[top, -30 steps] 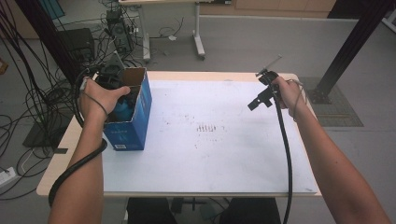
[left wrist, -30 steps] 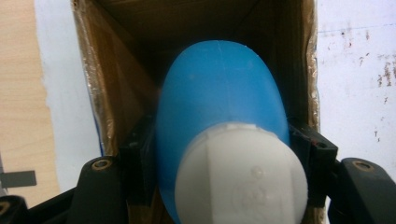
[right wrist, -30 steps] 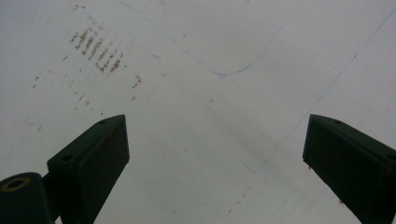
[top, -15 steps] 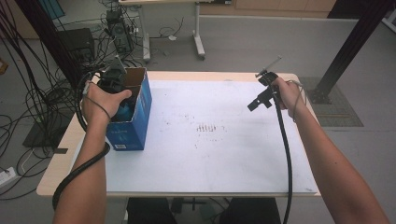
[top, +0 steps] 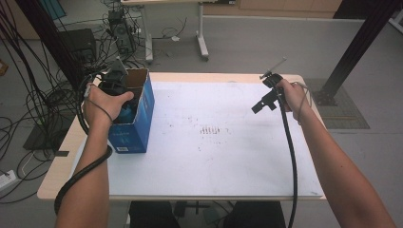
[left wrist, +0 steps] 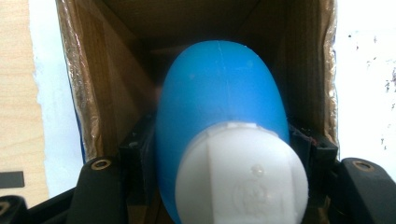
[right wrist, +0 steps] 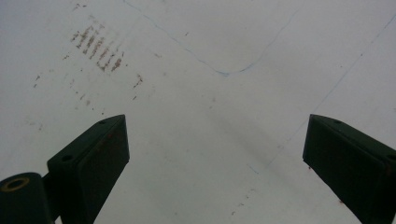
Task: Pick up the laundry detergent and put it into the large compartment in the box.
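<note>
Reaching into the open top of the blue cardboard box [top: 135, 124] at the table's left edge, the left gripper [top: 115, 81] has its jaws clamped on either side of a blue bottle [left wrist: 219, 116] with a white cap [left wrist: 240, 175]. In the left gripper view the bottle sits between the box's brown inner walls, cap toward the camera; how deep it sits in the box is hard to judge from here. The left hand [top: 102, 107] rests over the box rim. Across the white table [top: 214, 156], the right hand [top: 292, 97] holds the right gripper [right wrist: 215, 163] above the bare surface, jaws spread wide with nothing between them. Faint brownish marks [top: 213, 130] lie near the table's middle.
</note>
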Demonstrator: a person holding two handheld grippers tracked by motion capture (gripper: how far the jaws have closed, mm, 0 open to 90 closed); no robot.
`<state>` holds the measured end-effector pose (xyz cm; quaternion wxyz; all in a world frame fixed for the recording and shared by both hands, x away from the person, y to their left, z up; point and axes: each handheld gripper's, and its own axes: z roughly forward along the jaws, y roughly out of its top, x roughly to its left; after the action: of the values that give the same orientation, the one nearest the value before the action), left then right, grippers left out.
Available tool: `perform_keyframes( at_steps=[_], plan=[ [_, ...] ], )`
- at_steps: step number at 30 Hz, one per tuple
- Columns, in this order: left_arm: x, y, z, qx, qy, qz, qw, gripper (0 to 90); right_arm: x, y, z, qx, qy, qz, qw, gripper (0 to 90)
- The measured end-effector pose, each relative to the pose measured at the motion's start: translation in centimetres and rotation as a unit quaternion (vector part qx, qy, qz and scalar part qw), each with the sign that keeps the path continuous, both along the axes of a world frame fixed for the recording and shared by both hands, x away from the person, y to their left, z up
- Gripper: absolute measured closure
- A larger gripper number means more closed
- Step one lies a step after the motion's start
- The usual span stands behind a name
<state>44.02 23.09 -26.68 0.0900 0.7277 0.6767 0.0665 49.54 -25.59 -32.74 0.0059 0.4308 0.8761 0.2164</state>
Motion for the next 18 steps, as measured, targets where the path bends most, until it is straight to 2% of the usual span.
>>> perform_keyframes(
  at_steps=[18],
  plan=[
    [-0.08,-0.03,-0.05,0.000,-0.002,0.009,1.0000,37.6,-0.04,-0.31,-0.13,0.001,-0.002,0.002,1.0000,6.9]
  ],
)
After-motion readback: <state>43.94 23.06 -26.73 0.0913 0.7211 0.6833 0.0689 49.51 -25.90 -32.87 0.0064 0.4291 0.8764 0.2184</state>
